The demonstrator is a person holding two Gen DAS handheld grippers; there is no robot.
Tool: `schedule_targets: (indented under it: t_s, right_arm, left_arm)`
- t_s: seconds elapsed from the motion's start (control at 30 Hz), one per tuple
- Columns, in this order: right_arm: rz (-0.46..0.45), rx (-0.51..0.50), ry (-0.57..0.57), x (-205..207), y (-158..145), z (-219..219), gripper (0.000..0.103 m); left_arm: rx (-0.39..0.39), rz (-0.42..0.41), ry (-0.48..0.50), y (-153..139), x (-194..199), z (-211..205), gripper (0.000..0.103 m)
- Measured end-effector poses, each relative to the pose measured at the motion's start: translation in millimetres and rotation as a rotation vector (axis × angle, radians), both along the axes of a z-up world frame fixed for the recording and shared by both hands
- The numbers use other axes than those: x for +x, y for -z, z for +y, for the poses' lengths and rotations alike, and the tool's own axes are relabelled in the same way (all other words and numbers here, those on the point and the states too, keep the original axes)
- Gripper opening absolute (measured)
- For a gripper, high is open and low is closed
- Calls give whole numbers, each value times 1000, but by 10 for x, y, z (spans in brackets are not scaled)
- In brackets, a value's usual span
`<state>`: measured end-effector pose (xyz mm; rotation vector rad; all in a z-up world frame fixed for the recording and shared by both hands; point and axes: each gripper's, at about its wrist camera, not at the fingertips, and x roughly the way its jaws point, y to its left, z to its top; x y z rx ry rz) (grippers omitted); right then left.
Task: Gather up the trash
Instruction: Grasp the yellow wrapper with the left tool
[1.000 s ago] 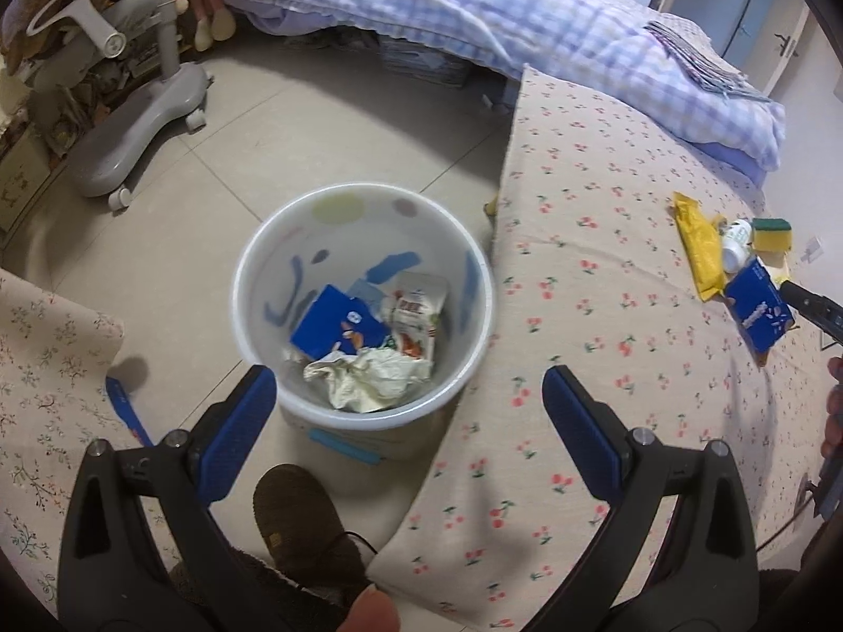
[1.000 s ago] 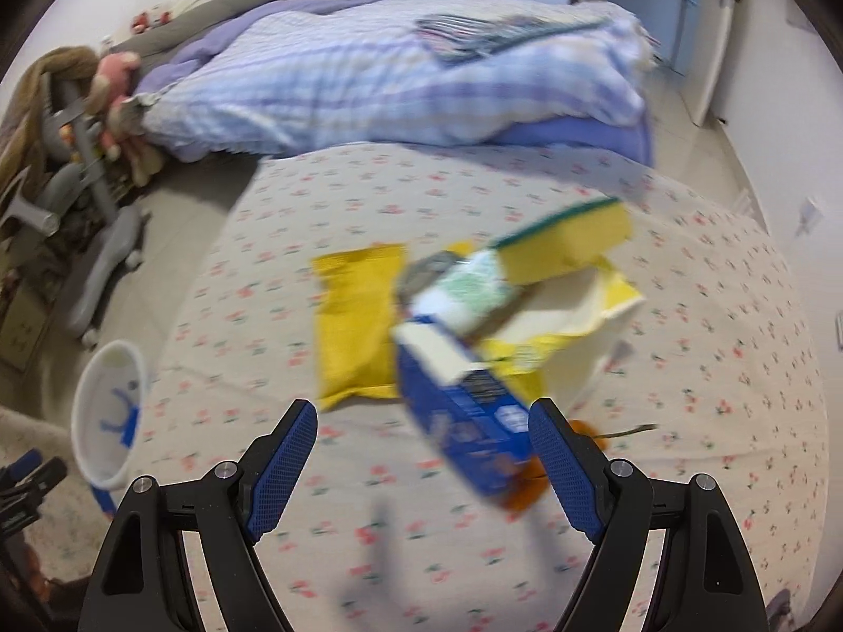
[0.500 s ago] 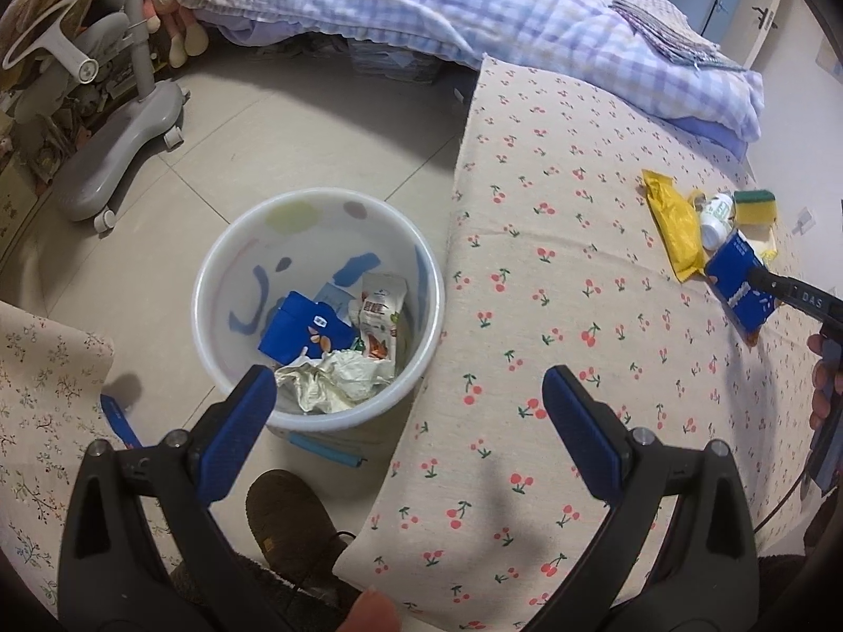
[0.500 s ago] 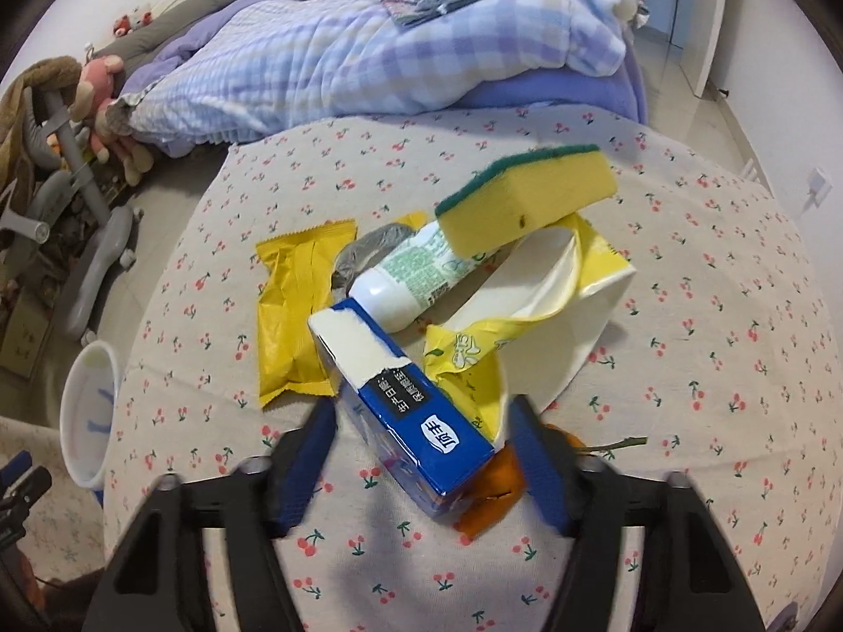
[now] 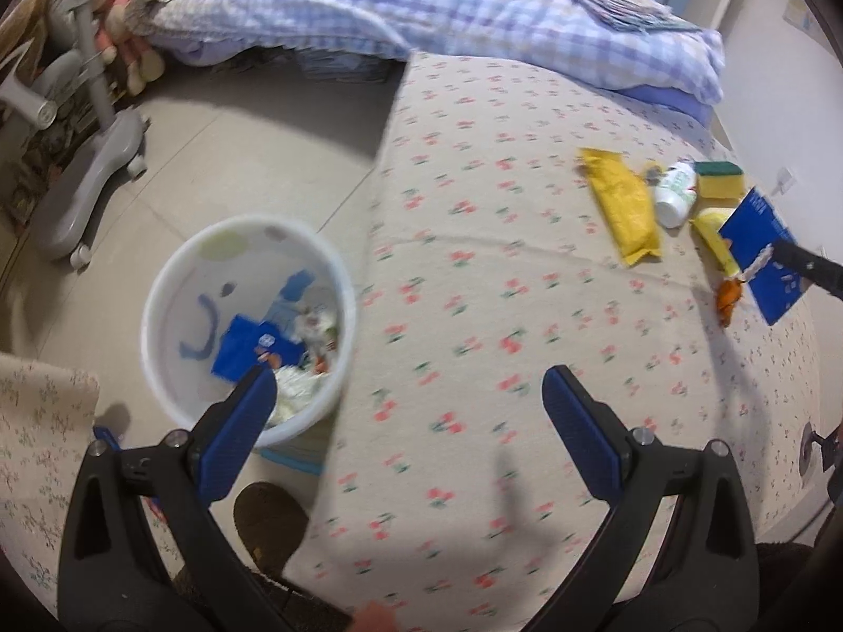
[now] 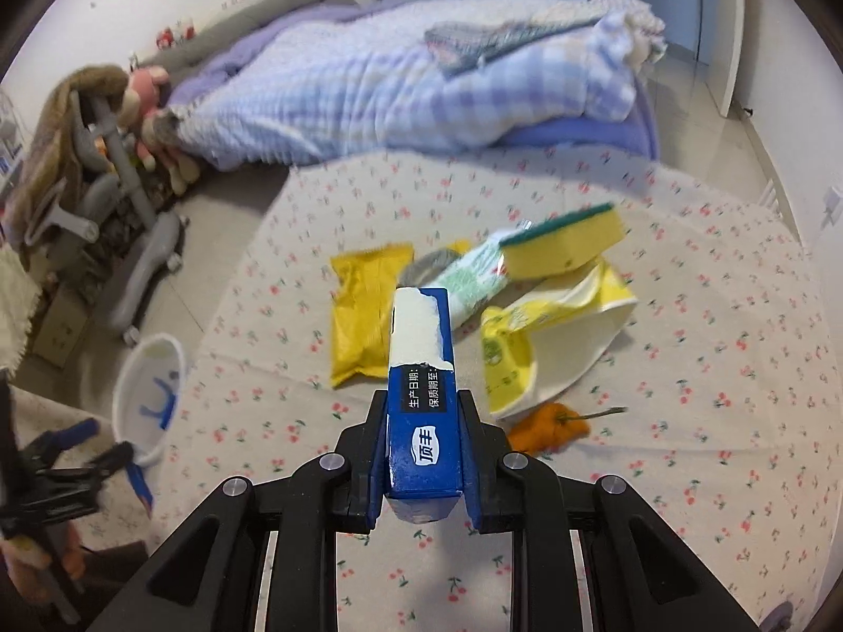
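My right gripper [image 6: 424,400] is shut on a blue tissue box [image 6: 421,395] and holds it lifted above the cherry-print table [image 6: 685,421]; the box also shows in the left wrist view [image 5: 761,258]. On the table lie a yellow packet [image 6: 363,316], a white bottle [image 6: 463,284], a yellow-green sponge [image 6: 561,245], a torn yellow wrapper [image 6: 548,342] and an orange scrap [image 6: 548,429]. A white bin [image 5: 247,316] with trash in it stands on the floor left of the table. My left gripper [image 5: 411,421] is open and empty, over the table's left edge beside the bin.
A bed with a checked quilt [image 5: 421,0] lies behind the table. A grey wheeled chair base [image 5: 89,174] stands on the floor at the left. A brown shoe [image 5: 271,526] is below the bin. Another floral cloth [image 5: 31,447] is at the lower left.
My right gripper has closed on the blue tissue box and lifted it off the table. My left gripper has shifted right, so the bin now sits further left in its view.
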<state>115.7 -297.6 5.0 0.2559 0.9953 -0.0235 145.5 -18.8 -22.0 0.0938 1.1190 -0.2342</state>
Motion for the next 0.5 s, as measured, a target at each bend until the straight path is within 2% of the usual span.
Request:
schedule_targets:
  t_s: [0.27, 0.5]
  right_arm:
    - [-108, -9, 117, -366, -361, -504, 24]
    - [-71, -43, 224, -497, -209, -980, 24]
  left_arm:
    - [-26, -4, 113, 18, 229, -806, 100]
    - [-69, -38, 137, 177, 449, -1433, 100]
